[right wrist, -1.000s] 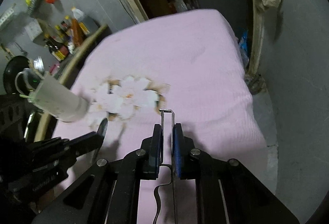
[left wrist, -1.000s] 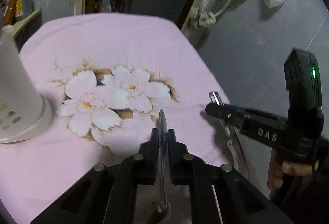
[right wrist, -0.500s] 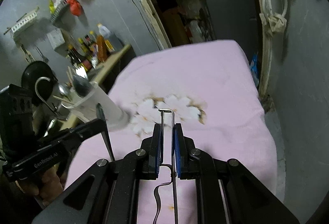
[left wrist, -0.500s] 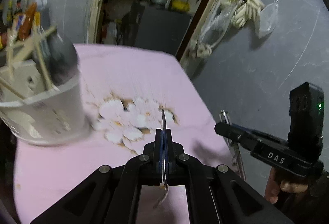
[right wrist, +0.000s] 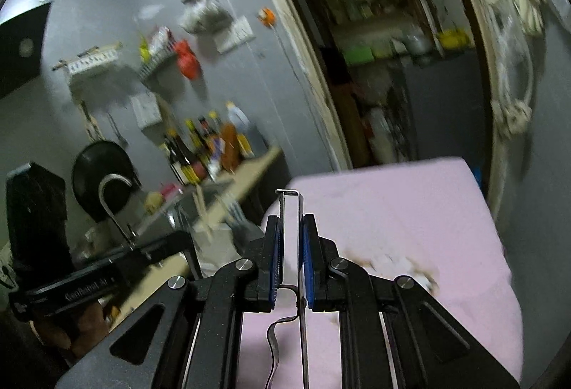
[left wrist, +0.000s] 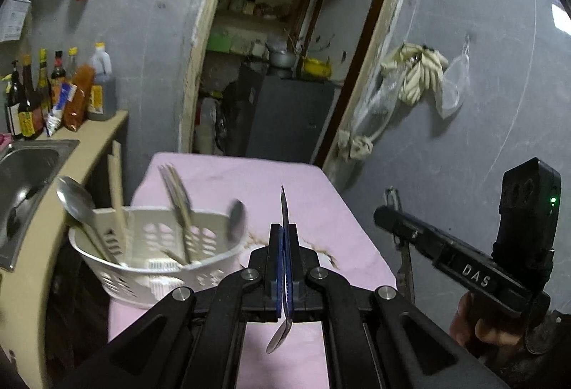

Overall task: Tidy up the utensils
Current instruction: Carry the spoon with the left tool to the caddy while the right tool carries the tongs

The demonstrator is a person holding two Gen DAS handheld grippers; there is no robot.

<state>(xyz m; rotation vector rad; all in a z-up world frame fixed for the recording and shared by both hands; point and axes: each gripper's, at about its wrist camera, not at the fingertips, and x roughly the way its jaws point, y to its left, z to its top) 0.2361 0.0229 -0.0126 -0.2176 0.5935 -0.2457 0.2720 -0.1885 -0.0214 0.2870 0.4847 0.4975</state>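
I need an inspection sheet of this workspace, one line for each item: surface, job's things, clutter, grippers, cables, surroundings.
Surface: table with pink floral cloth.
Job's things: white utensil basket at the table's left edge, holding spoons, a fork and chopsticks; spoon in the left gripper; metal tongs-like utensil in the right gripper.
Clutter: nothing seen on the cloth.
Grippers: left gripper shut on the spoon; right gripper shut on the metal utensil; both above the table.
Cables: nothing seen.
Surroundings: sink and sauce bottles on the left, open doorway behind, grey walls.

Sauce bottles [left wrist: 53,92] beside sink [left wrist: 25,175]; bananas [left wrist: 421,75] hanging.
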